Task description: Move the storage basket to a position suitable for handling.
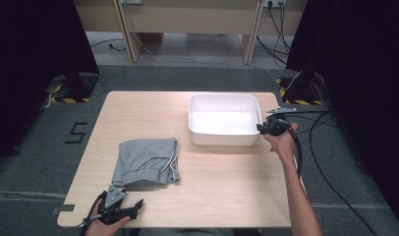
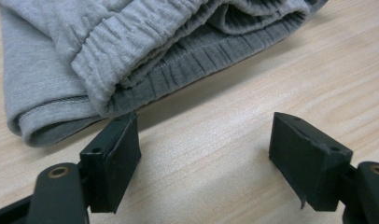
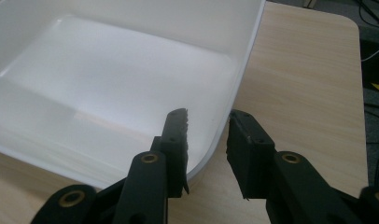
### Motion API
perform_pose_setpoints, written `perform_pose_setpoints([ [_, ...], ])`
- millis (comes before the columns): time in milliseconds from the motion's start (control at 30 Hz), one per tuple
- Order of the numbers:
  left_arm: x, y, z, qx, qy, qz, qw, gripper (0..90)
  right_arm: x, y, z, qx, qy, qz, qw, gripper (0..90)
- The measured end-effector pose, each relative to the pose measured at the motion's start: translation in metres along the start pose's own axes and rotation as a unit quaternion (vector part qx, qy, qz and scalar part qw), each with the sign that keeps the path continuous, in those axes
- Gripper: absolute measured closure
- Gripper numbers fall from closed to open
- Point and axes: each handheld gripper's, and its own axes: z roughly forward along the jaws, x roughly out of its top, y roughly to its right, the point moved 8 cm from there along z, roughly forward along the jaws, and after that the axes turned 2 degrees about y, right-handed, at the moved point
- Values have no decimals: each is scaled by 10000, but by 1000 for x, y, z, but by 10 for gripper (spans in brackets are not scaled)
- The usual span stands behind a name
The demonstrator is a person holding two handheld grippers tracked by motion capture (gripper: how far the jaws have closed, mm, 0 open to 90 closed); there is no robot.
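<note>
Right now the right gripper [image 1: 262, 129] sits at the near right corner of the white tub [image 1: 223, 140], and the right gripper view tells the story: one jaw is inside the wall, the other outside, the thin rim [image 3: 232, 100] running up between them. There's a visible gap on the outer side, so the pads aren't pinching the rim; the jaws stand a little apart and straddle it. The tub itself rests on the table [image 1: 227, 191], far right of centre, its long side running left to right.

Over on the other side, the left gripper [image 1: 133, 205] waits at the near edge with its jaws spread wide and nothing between them. The folded grey trousers [image 1: 147, 161] lie just beyond it, elastic waistband [image 2: 131, 44] turned toward the jaws, hem fold nearly touching the left pad in the left gripper view.

So the geometry is simple: the trousers lie straight ahead of the left gripper, well left of the tub, and the left hand looks much the nearer one to fetch them.
</note>
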Motion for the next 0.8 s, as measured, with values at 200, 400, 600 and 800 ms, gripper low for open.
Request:
perform_pose_setpoints([
  [200,0,0,0,3,-10,1,10000,235,-12,-1,-14,5,38,-133,9999,681],
  [400,0,0,0,8,6,-14,10000,235,-21,-2,-24,75,97,-208,9997,678],
  [600,0,0,1,12,8,-16,10000,235,-28,-4,-32,169,131,-130,9997,674],
  [800,0,0,1,12,9,-19,10000,235,-36,-7,-39,262,197,-73,9994,671],
])
